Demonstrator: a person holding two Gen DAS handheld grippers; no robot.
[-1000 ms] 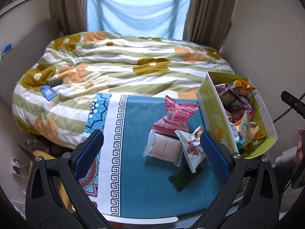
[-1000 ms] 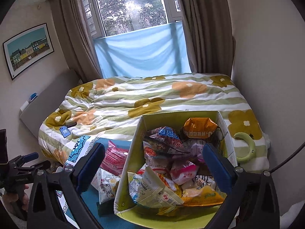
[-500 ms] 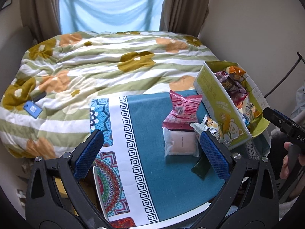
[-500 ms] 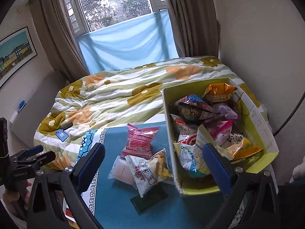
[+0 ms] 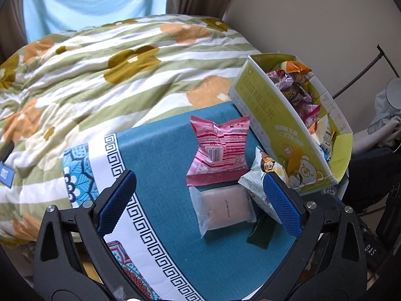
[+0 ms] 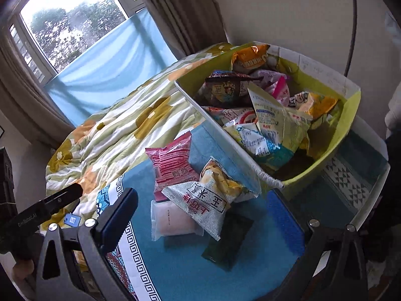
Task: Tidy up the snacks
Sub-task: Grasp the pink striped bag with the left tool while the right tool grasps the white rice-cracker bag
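Snacks are split into two bunches: most are heaped in the yellow-green cardboard box (image 6: 348, 123), and four loose ones lie on the teal cloth (image 5: 160, 155) just left of that box. The box is stiff card with a printed long wall, crammed with crinkly foil and plastic bags up to the rim. Nearest its long wall is a speckled grey-white bag (image 6: 200, 200), puffy, with one corner resting against the card. Left of that sits a glossy pink striped packet (image 5: 220, 153), pinched at both ends like a pillow. Below the pink one is a flat, frosted clear pouch with a pale pink block inside (image 5: 223, 208), and under the speckled bag's lower edge pokes a thin dark green sachet (image 6: 228, 240).

The left gripper (image 5: 198, 203) hangs above the loose pile with its blue textured pads spread wide, holding nothing. The right gripper (image 6: 200, 215) is the same, jaws wide apart and empty, over the same pile.

Left of the packets the cloth is bare and smooth out to its white Greek-key border, so that side's open. The box's wall boxes in the right side. Beyond the cloth's far edge is a soft, rumpled floral quilt (image 5: 105, 70).
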